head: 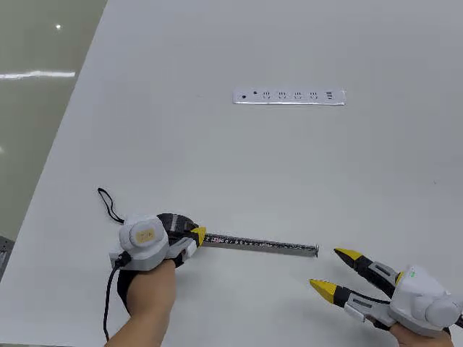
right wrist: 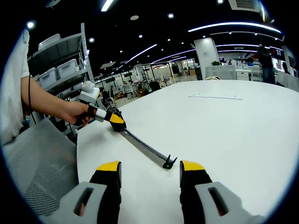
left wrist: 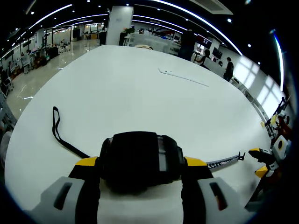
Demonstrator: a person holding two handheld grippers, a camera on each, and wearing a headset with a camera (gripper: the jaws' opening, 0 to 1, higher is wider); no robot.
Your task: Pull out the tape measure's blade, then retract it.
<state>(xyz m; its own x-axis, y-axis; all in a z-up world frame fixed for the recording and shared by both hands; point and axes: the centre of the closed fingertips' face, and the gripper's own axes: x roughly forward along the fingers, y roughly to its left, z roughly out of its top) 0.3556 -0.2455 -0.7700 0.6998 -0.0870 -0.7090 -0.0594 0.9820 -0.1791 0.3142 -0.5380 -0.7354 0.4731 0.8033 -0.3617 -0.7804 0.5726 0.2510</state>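
The black tape measure (head: pixel 176 225) lies on the white table (head: pixel 253 166) at the front left, and my left gripper (head: pixel 189 238) is shut on its case (left wrist: pixel 140 158). Its blade (head: pixel 257 245) runs out to the right, flat on the table, ending in a hook (head: pixel 315 250). In the right gripper view the blade (right wrist: pixel 142 145) stretches from the left gripper (right wrist: pixel 112 119) to the hook (right wrist: pixel 168 163), which lies just ahead of my open right gripper (right wrist: pixel 149 168). That right gripper (head: pixel 334 271) sits a short way right of the hook, touching nothing. A black wrist strap (head: pixel 108 204) trails off the case.
A white power strip (head: pixel 289 97) lies flat on the table farther back. The table's left edge (head: pixel 65 130) drops to a glossy floor. Shelving and a grey mesh chair (right wrist: pixel 37 168) stand behind the left hand in the right gripper view.
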